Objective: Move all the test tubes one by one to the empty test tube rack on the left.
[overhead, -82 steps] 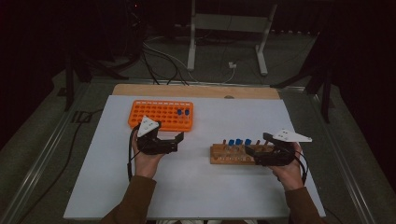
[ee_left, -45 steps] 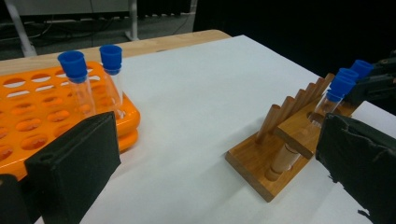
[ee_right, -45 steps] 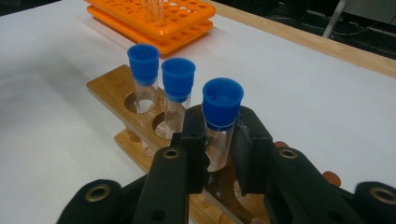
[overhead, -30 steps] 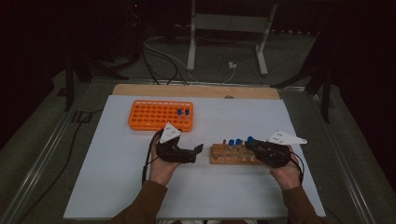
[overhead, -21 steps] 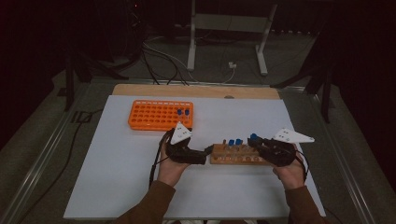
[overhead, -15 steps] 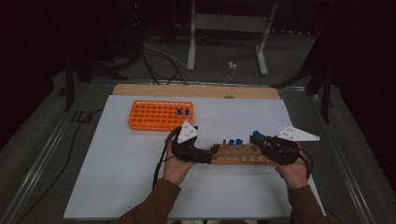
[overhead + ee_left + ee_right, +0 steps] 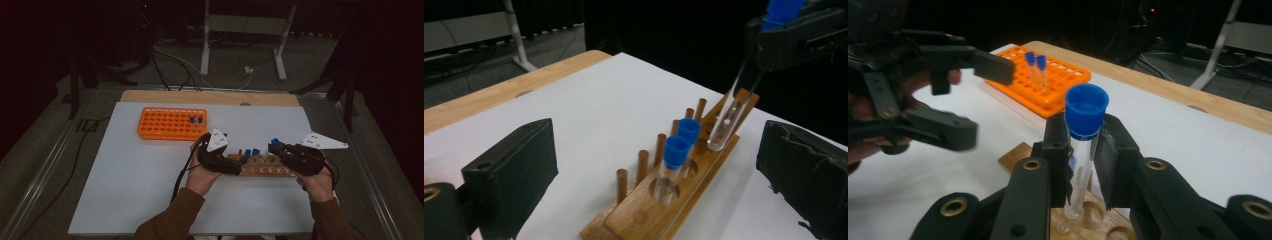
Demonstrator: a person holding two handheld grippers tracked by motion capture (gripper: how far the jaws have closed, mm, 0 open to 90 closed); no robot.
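**A:** Why did the right gripper (image 7: pixel 1083 165) clamp the tube (image 7: pixel 1079 170) just under its blue cap?

**B:** Its jaws were shut on the glass there so the tube hung upright, its tip clear above the wooden rack (image 7: pixel 265 165) on the table (image 7: pixel 125 190).

**A:** And the left gripper (image 7: pixel 659 165)?

**B:** Jaws wide open and empty, straddling the rack's near end, probably to steady it. The orange rack (image 7: pixel 171 123) waited beyond.

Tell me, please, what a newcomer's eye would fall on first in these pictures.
Probably the blue-capped test tube clamped in the right gripper, lifted clear above the wooden rack near the table's front edge. Next, the bright orange rack farther back on the white mat, with two blue-capped tubes standing in it. The left gripper is open around the wooden rack's end.
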